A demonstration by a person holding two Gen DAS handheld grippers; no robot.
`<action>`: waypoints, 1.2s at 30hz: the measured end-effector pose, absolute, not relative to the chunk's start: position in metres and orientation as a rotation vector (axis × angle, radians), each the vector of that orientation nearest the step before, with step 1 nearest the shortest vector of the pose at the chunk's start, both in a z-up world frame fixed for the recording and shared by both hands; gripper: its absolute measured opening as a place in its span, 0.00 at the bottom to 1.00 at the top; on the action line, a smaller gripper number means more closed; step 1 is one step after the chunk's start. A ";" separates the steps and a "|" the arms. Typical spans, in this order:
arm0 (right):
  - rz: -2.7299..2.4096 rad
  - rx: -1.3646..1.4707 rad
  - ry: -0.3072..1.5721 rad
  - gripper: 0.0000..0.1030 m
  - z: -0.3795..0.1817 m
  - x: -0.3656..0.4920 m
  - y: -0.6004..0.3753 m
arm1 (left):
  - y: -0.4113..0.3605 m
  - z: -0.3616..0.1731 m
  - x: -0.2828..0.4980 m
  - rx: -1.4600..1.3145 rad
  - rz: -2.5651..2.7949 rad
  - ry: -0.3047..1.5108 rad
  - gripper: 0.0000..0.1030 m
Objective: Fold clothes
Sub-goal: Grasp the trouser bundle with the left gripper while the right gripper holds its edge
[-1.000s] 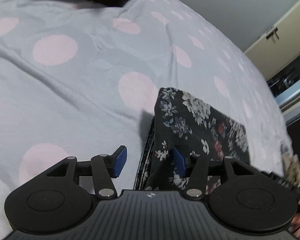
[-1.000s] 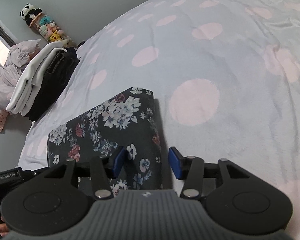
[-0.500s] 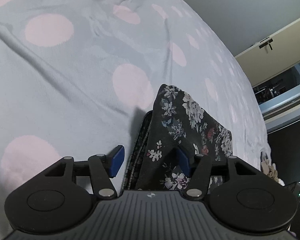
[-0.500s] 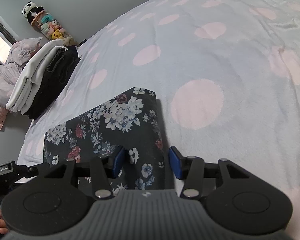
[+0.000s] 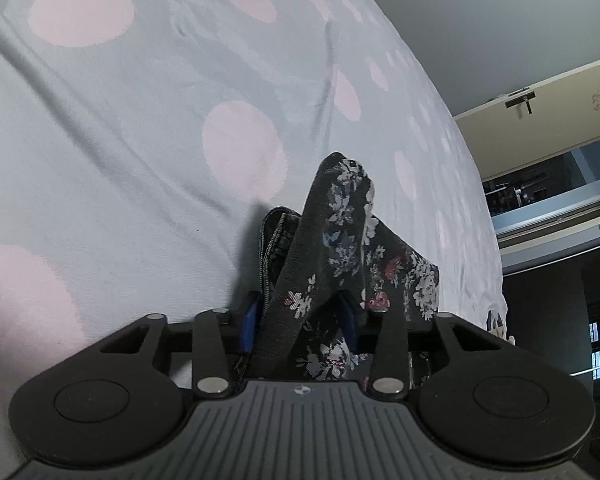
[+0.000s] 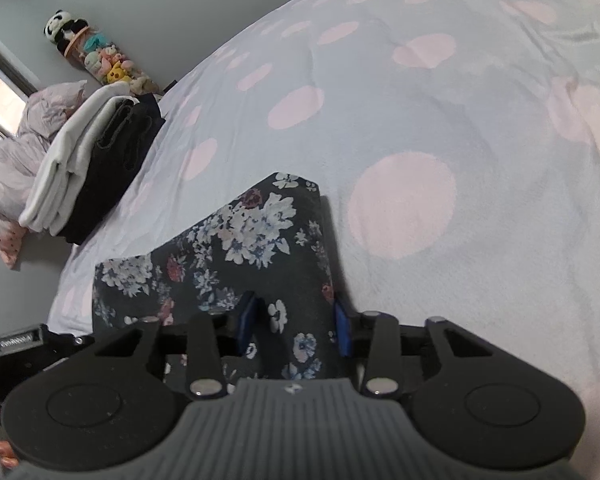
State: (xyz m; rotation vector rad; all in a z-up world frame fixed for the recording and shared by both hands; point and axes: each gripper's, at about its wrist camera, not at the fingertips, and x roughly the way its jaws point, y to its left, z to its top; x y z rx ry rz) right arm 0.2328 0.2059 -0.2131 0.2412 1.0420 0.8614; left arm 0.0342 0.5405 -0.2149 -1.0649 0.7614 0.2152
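On my left wrist view, the left gripper has its blue-padded jaws set around a raised fold of the dark floral-print fabric garment, with cloth filling the gap between the pads; I cannot tell whether they actually pinch it. The garment peaks upward ahead of the fingers, and a stitched hem edge shows on its left side. It lies on the pale grey bedspread with large pink dots.

On my right wrist view, the right gripper sits with its jaws moderately wide, both blue pads resting over the garment near its right edge, not closed on it. The cloth here looks folded into a flat block on the bedspread. Far left, well apart from the garment, a stack of folded white and black clothes sits near the bed's edge, with a column of plush toys against the wall beyond.
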 end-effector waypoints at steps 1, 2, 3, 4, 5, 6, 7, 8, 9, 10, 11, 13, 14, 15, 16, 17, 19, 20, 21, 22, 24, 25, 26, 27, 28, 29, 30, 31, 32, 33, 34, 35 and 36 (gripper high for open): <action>0.863 0.249 1.046 0.32 -0.213 0.234 0.205 | 0.540 -0.214 0.034 -1.060 0.217 0.759 0.41; 0.863 0.260 1.049 0.31 -0.212 0.234 0.205 | 0.539 -0.212 0.034 -1.055 0.220 0.757 0.39; 0.864 0.270 1.052 0.27 -0.211 0.234 0.204 | 0.538 -0.211 0.034 -1.050 0.222 0.754 0.38; 0.865 0.281 1.055 0.23 -0.211 0.234 0.203 | 0.537 -0.210 0.034 -1.045 0.224 0.752 0.37; 0.866 0.292 1.059 0.21 -0.210 0.234 0.202 | 0.536 -0.209 0.034 -1.040 0.226 0.749 0.35; 0.871 0.294 1.054 0.17 -0.207 0.233 0.202 | 0.535 -0.207 0.034 -1.035 0.228 0.747 0.35; 0.877 0.297 1.050 0.13 -0.203 0.232 0.202 | 0.534 -0.206 0.034 -1.031 0.231 0.744 0.33; 0.888 0.295 1.041 0.12 -0.199 0.231 0.202 | 0.534 -0.205 0.034 -1.025 0.233 0.740 0.31; 0.895 0.291 1.031 0.11 -0.194 0.229 0.203 | 0.533 -0.203 0.033 -1.020 0.236 0.734 0.29; 0.900 0.284 1.024 0.11 -0.190 0.228 0.204 | 0.533 -0.201 0.032 -1.017 0.241 0.726 0.25; 0.904 0.277 1.017 0.11 -0.186 0.226 0.205 | 0.533 -0.199 0.031 -1.018 0.246 0.715 0.14; 0.913 0.265 1.004 0.11 -0.178 0.223 0.206 | 0.534 -0.194 0.028 -1.020 0.256 0.693 0.13; 0.919 0.265 1.000 0.11 -0.174 0.222 0.208 | 0.534 -0.192 0.026 -1.020 0.261 0.682 0.13; 0.924 0.267 0.995 0.11 -0.171 0.222 0.209 | 0.534 -0.191 0.025 -1.019 0.267 0.675 0.13; 0.930 0.267 0.992 0.11 -0.168 0.221 0.211 | 0.534 -0.190 0.025 -1.016 0.275 0.675 0.13; 0.935 0.262 0.986 0.11 -0.165 0.221 0.214 | 0.535 -0.190 0.025 -1.015 0.282 0.678 0.13; 0.936 0.229 0.980 0.11 -0.161 0.219 0.219 | 0.534 -0.190 0.027 -1.016 0.294 0.692 0.15; 0.937 0.211 0.978 0.11 -0.161 0.219 0.222 | 0.535 -0.190 0.027 -1.014 0.299 0.698 0.17; 0.937 0.192 0.975 0.11 -0.161 0.219 0.224 | 0.535 -0.189 0.027 -1.009 0.304 0.701 0.20; 0.937 0.178 0.976 0.11 -0.163 0.220 0.224 | 0.535 -0.189 0.026 -1.004 0.309 0.704 0.24; 0.930 0.171 0.992 0.11 -0.168 0.224 0.223 | 0.536 -0.187 0.025 -0.991 0.322 0.709 0.34; 0.926 0.171 0.999 0.11 -0.172 0.225 0.222 | 0.536 -0.185 0.023 -0.981 0.334 0.709 0.44; 0.920 0.168 1.004 0.12 -0.175 0.226 0.221 | 0.535 -0.183 0.022 -0.968 0.340 0.710 0.54; 0.918 0.167 1.006 0.12 -0.179 0.227 0.220 | 0.534 -0.180 0.020 -0.955 0.337 0.711 0.55; 0.916 0.167 1.007 0.13 -0.183 0.228 0.219 | 0.533 -0.178 0.018 -0.942 0.334 0.712 0.56; 0.912 0.169 1.011 0.13 -0.186 0.229 0.219 | 0.532 -0.175 0.016 -0.930 0.331 0.713 0.59; 0.908 0.171 1.016 0.14 -0.189 0.231 0.219 | 0.531 -0.174 0.015 -0.920 0.325 0.716 0.60; 0.904 0.174 1.020 0.16 -0.193 0.232 0.218 | 0.530 -0.174 0.015 -0.916 0.316 0.723 0.64; 0.902 0.176 1.023 0.17 -0.195 0.233 0.218 | 0.530 -0.175 0.016 -0.912 0.306 0.729 0.64; 0.899 0.177 1.025 0.17 -0.198 0.233 0.217 | 0.529 -0.175 0.016 -0.907 0.297 0.736 0.65; 0.899 0.184 1.028 0.18 -0.199 0.234 0.217 | 0.529 -0.177 0.018 -0.905 0.296 0.749 0.65; 0.899 0.190 1.031 0.18 -0.200 0.234 0.216 | 0.531 -0.182 0.021 -0.906 0.307 0.773 0.65; 0.901 0.193 1.031 0.18 -0.201 0.234 0.216 | 0.533 -0.187 0.024 -0.907 0.318 0.797 0.65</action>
